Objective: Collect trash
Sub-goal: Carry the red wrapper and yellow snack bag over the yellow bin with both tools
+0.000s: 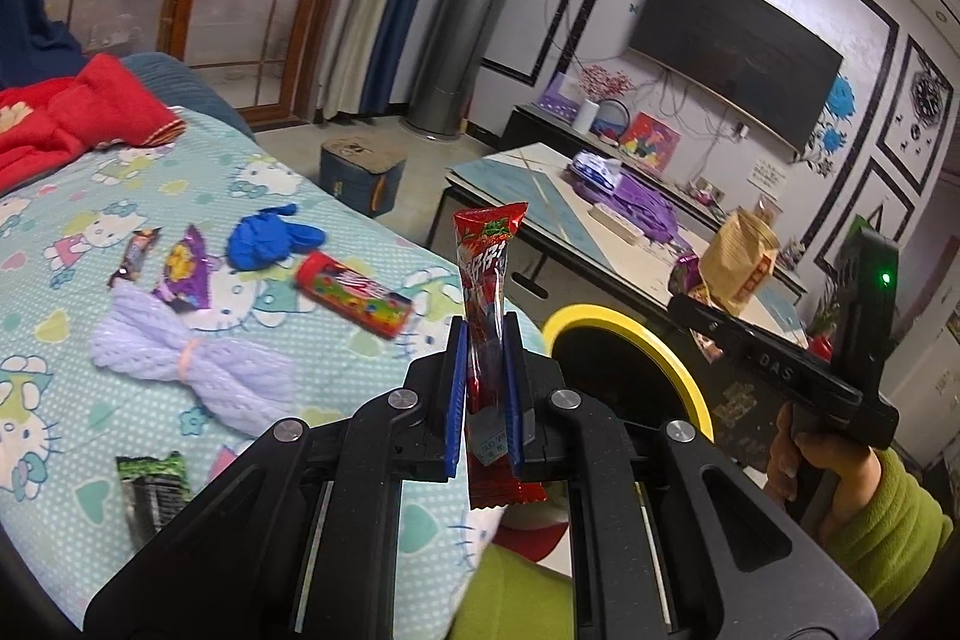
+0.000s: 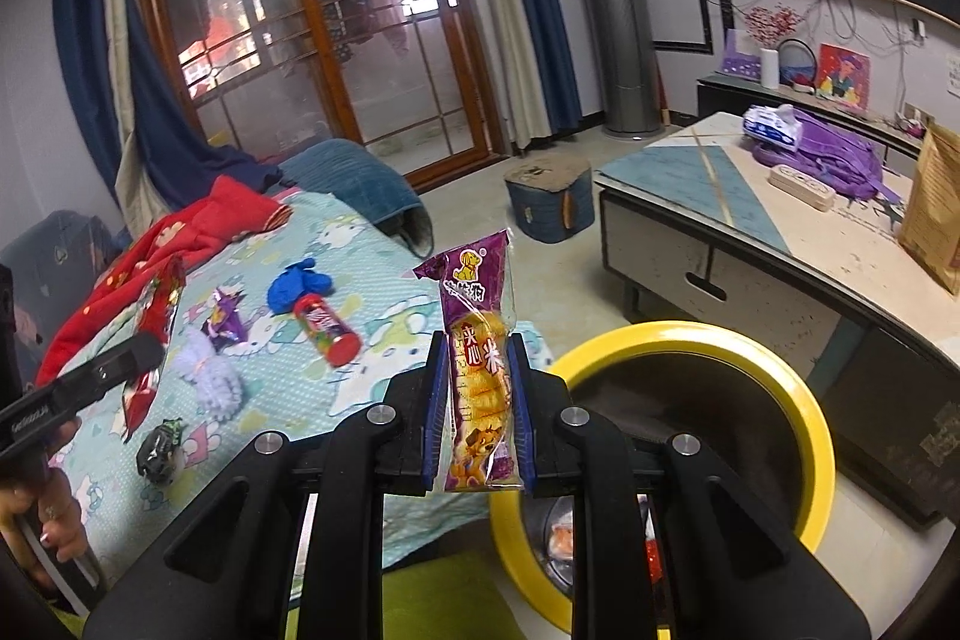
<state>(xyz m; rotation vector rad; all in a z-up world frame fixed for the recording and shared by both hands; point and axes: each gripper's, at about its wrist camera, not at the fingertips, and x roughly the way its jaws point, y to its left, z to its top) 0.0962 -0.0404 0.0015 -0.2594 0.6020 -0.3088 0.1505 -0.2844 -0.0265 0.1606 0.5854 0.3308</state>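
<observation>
left tongs [image 1: 486,394] pinching a red snack wrapper [image 1: 489,292] between blue pads, wrapper standing upright, its top well above the fingertips and its bottom edge hanging below them. right tongs [image 2: 478,412] pinching a purple and yellow snack packet [image 2: 480,358], also upright, dog print at the top. just beyond both tongs, to the right, a yellow-rimmed bin [image 2: 810,418] on the floor, dark inside, a few bits of trash showing at its bottom. in the left wrist view the right tongs appear at far right, gripped by a hand [image 1: 798,454] in a green sleeve, with a brownish packet in their tip. left of the bin, the bed [image 1: 78,232] with a cartoon-cat sheet still carries trash: a green-black wrapper [image 1: 153,490] nearest, a pale lilac knitted bundle [image 1: 180,364], a red candy tube [image 1: 354,293] lying on its side, a purple wrapper [image 1: 186,274] beside a small dark wrapper [image 1: 135,256], and a crumpled blue glove [image 1: 270,238] farther back. red garment [image 1: 72,112] at the far left end of the bed. right and farther, a low counter [image 2: 708,196] bearing a purple bag [image 2: 834,160] and a brown paper bag [image 2: 933,214]. on the floor between bed and counter, a blue-grey stool [image 2: 549,205]. far back: tall silver cylinder unit [image 2: 612,10], glass doors with wooden frame [image 2: 312,16], wall tv [image 1: 738,52].
</observation>
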